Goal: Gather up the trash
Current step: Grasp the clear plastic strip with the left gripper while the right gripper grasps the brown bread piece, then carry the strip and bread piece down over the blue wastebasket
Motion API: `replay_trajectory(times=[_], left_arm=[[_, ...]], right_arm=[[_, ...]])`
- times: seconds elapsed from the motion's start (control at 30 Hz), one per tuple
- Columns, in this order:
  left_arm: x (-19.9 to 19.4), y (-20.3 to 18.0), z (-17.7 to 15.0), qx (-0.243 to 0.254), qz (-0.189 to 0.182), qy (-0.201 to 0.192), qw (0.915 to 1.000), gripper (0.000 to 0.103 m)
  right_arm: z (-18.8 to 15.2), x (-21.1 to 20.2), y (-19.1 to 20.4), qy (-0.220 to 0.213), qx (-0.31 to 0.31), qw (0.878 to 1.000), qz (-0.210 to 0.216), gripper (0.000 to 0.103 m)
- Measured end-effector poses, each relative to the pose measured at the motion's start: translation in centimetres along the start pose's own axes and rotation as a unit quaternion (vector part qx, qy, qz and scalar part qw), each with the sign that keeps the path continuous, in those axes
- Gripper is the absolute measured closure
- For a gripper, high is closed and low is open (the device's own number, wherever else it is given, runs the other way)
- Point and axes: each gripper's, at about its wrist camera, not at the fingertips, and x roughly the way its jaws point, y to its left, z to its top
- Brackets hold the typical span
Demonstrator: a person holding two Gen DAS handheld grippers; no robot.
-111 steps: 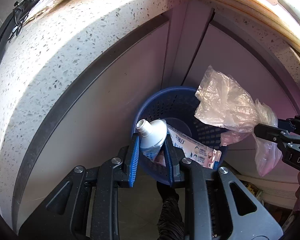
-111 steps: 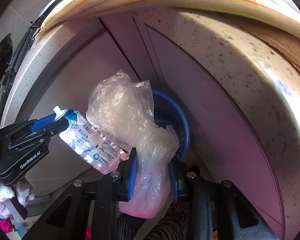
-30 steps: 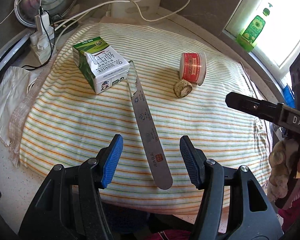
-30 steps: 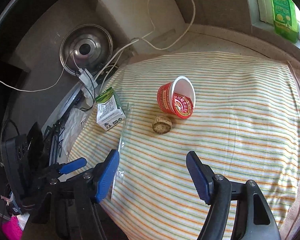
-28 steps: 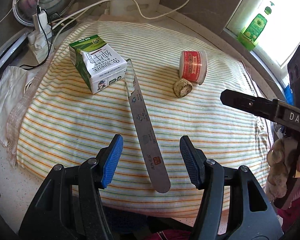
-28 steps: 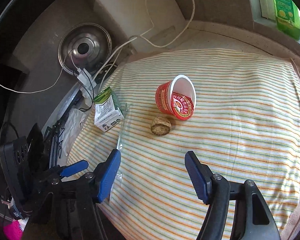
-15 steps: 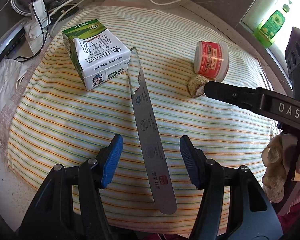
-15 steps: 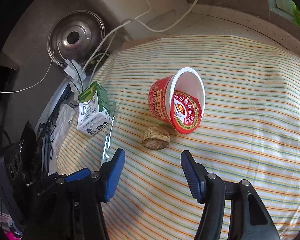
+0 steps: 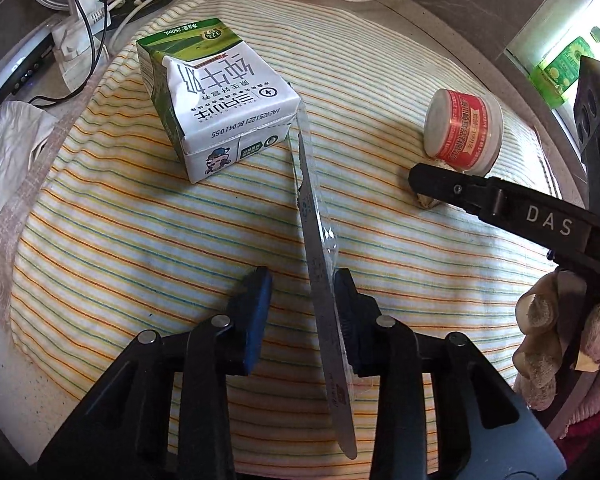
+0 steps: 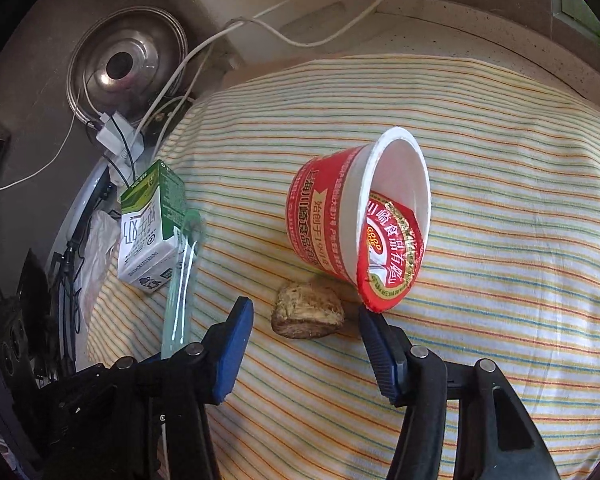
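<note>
Striped cloth (image 9: 140, 240) fills both views. Milk carton (image 9: 216, 96) sits upper left, red cup (image 10: 356, 220) lies tipped over at centre. Long wrapper strip (image 9: 320, 264) runs between the left gripper (image 9: 300, 312), spread. Right gripper (image 10: 304, 340), spread, flanks the brown lump (image 10: 308, 316).

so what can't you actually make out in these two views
- Brown lump: the left wrist view shows only a sliver behind the right gripper.
- Long wrapper: grip unclear; one pad touches, left gripper not closed.
- Red cup: its inside is partly hidden by the peeled lid.
</note>
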Motion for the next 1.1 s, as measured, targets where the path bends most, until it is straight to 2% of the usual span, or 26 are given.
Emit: replay_trajectory(times=[0.07,0.1,0.17,0.3,0.63,1.1], left_arm=[[-0.1,0.4,0.1,0.001,-0.001,0.0,1.0,0.085],[-0.1,0.5,0.1,0.002,-0.003,0.0,1.0,0.091],[-0.2,0.9,0.1,0.0,-0.007,-0.001,1.0,0.093],[-0.6,1.2,-0.3,0.002,-0.016,-0.006,0.9999,0.097],[-3.2,1.5,-2.0,0.029,-0.035,-0.018,0.9988,0.098],[-8.5,3.8,-7.1,0.046,-0.043,-0.038,0.9973,0.098]], right_arm=[[0.1,0.2,0.2,0.003,-0.008,1.0,-0.011,0.061],[0.1,0.2,0.2,0.003,-0.01,1.0,-0.012,0.064],[0.0,0.1,0.0,0.003,-0.008,1.0,-0.008,0.067],[-0.2,-0.4,-0.6,0.001,0.004,1.0,0.005,0.067],[-2.7,-2.8,-0.6,-0.012,0.014,1.0,0.021,0.067],[-8.0,-8.2,0.6,-0.051,0.047,0.997,0.036,0.067]])
